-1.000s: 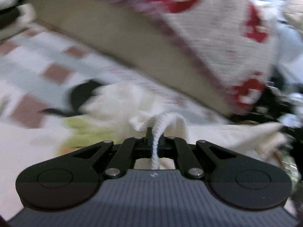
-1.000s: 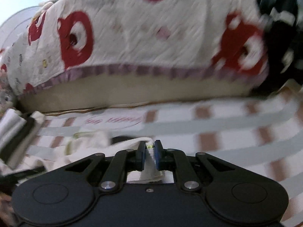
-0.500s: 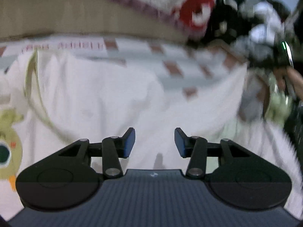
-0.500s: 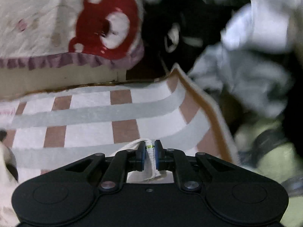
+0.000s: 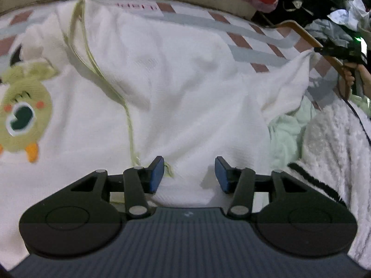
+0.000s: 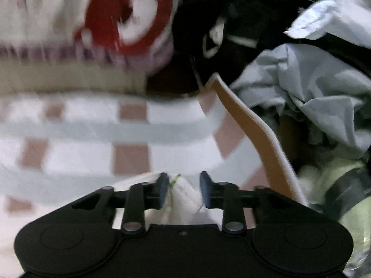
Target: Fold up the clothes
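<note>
Garment: we have the white knitted top with a green cartoon patch [image 5: 162, 97] lying spread on the pink-and-grey checked mat [image 5: 245, 39], its far corner at our right gripper [image 6: 182, 190].
Progress: we judge it laid out and roughly smoothed; no fold shows yet (the creases and the raised far corner still need flattening).
Left gripper [image 5: 189, 173]: our jaws are opening just above the knit, nothing pinched between them.
Right gripper: our jaws are opening with the tagged white corner [image 6: 183, 194] loose between them, the pads no longer pressing it.
Textures: soft ribbed knit, a thin yellow-green seam line, a fuzzy embroidered patch.
Surroundings: a fluffy white fleece with a black stripe [image 5: 331, 153] just beside it, crumpled pale blue and black laundry [image 6: 313, 88] beyond the mat's tan edge.
</note>
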`<state>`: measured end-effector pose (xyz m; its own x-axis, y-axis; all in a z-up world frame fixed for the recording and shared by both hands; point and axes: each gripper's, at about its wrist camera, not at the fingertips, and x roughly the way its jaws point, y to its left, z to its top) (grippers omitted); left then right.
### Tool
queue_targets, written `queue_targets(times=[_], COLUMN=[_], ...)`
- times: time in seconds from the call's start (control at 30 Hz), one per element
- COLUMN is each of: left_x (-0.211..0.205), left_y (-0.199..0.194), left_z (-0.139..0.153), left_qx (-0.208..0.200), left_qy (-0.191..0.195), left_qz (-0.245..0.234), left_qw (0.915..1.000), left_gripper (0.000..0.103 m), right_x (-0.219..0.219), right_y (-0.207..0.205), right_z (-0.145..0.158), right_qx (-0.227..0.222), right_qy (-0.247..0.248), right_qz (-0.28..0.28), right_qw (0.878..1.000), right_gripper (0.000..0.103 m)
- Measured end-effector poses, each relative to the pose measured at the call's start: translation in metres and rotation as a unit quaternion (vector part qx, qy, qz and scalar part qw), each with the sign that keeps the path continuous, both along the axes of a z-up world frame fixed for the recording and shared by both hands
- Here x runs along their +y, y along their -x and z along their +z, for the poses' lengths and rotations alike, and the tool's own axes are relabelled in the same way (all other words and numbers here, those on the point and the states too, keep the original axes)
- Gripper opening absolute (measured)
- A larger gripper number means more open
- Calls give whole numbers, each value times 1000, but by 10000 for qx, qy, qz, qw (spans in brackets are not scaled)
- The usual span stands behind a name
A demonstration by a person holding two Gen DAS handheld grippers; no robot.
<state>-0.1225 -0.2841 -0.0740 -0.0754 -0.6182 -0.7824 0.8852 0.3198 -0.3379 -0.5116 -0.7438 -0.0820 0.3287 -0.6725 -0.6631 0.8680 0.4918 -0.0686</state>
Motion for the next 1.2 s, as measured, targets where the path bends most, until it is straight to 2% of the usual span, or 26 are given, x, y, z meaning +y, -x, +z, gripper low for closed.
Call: queue_targets(times=[0.03,0.07,0.1,0.13,0.27,0.43,0.53,0.57,0.6,0.63,0.67,0.7,0.83,0.9,0.97,1.03,1.17,1.2], left_x=[0,2,5,7,11,5,3,4,4,5,7,8,17,25,33,37,35,33], left_y=[-5,-11,-16,-21,-27,-31,-34,-34,-35,-36,-37,-38,-41,-42,-42,-38,-25,-21], left_z=[4,7,9,12,12,4,2,2,2,2,1,1,0,0,0,2,4,4], left_qx=[-70,-71,-19,51,77,25,49,13,-23,-26,-4,-18,-161,-53,161,355,674,706], left_qy=[85,157,201,232,306,192,176,147,119,97,79,44,-134,-135,-68,90,331,336], left_qz=[118,206,273,338,490,807,956,985,1008,1024,1035,1010,784,685,584,417,11,-68], left_qw=[9999,9996,9994,9991,9983,9965,9952,9950,9948,9947,9946,9949,9967,9975,9981,9985,9972,9969], left_gripper=[48,48,48,48,48,48,48,48,48,48,48,48,48,48,48,48,49,51], right_x=[0,-1,-2,-3,5,4,-2,-1,0,1,3,7,27,36,45,45,35,33], right_y=[8,15,23,28,32,37,31,26,19,13,4,-5,-11,-3,4,15,26,25], right_z=[3,4,5,4,-20,-70,-94,-100,-105,-110,-112,-110,-79,-57,-41,-34,-50,-54], right_qx=[-407,-759,-1110,-1262,-862,-1183,-1426,-1445,-1436,-1427,-1266,-985,-122,501,1105,1248,1448,1569], right_qy=[-103,-239,-375,-500,-866,-1392,-1536,-1502,-1436,-1369,-1269,-1111,-333,164,565,374,-342,-426], right_qz=[-43,-134,-224,-308,-661,-1002,-1268,-1215,-1076,-936,-673,-440,-449,-559,-564,-627,-745,-807], right_qw=[9991,9967,9929,9903,9903,9781,9695,9705,9732,9758,9815,9879,9984,9970,9907,9895,9861,9834], right_gripper=[50,54,54,54,54,54,54,54,51,30,9,5,4,3,2,2,3,11])
